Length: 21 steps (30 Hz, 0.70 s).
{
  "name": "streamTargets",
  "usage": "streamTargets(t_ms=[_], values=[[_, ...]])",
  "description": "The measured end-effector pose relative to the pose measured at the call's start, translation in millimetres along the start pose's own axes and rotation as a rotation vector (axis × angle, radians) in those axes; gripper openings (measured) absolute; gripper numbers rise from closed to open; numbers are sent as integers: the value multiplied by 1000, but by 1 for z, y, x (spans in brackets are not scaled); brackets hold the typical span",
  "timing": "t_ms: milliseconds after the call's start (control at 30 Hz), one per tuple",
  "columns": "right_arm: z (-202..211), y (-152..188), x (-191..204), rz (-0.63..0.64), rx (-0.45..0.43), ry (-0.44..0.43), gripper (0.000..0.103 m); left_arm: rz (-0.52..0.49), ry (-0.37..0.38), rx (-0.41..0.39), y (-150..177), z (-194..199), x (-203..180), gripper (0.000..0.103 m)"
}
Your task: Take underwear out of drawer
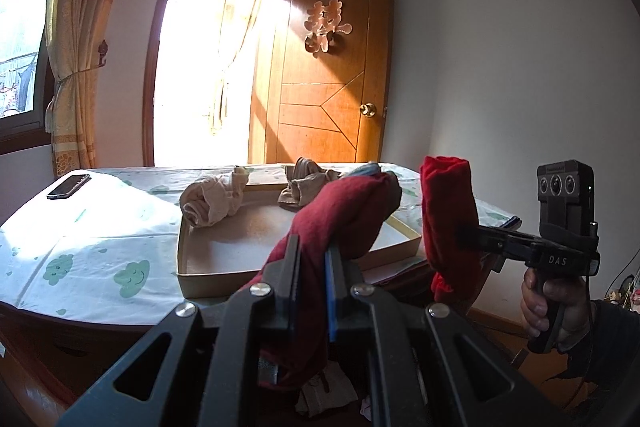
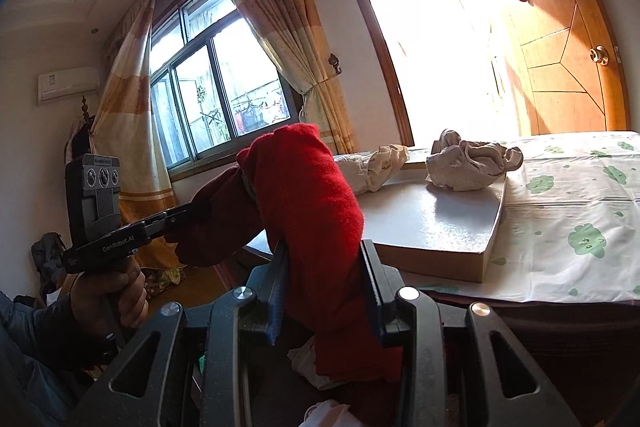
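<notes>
Left gripper point(image 1: 314, 259) clamps dark red underwear point(image 1: 344, 211); right gripper point(image 2: 326, 279) pinches bright red underwear point(image 2: 308, 195) — both aloft near shallow box point(image 1: 192, 267) on table point(image 1: 80, 255). Risk: thin grip on loose cloth — bundle slips, drops short of box.

A table covered with a white cloth point(image 1: 84, 247) printed with green cloud faces carries a shallow cardboard tray point(image 1: 224, 277). A black phone point(image 1: 69, 186) lies flat near the cloth's far left corner, well apart from the tray. Behind the table, a wooden door point(image 1: 328, 67) with a brass knob point(image 1: 367, 110) stands open. Yellow curtains point(image 2: 276, 11) are tied back beside a window point(image 2: 216, 99). An air-conditioning unit point(image 2: 66, 86) is mounted on the wall.
</notes>
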State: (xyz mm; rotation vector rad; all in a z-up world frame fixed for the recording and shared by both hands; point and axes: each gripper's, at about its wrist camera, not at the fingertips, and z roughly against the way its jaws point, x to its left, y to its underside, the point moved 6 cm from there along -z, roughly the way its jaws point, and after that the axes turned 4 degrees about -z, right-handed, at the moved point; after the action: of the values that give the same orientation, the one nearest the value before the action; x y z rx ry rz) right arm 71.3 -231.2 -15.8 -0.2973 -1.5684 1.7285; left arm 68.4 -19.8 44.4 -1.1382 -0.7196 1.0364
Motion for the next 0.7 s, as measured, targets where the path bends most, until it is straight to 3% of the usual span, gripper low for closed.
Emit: streamTargets(t_ms=[400, 700], values=[[-13, -55, -8, 59, -13, 47, 36, -43, -18, 15, -35, -31, 7, 7], [-29, -74, -27, 70, 13, 104, 36, -66, -40, 38, -50, -59, 15, 7]])
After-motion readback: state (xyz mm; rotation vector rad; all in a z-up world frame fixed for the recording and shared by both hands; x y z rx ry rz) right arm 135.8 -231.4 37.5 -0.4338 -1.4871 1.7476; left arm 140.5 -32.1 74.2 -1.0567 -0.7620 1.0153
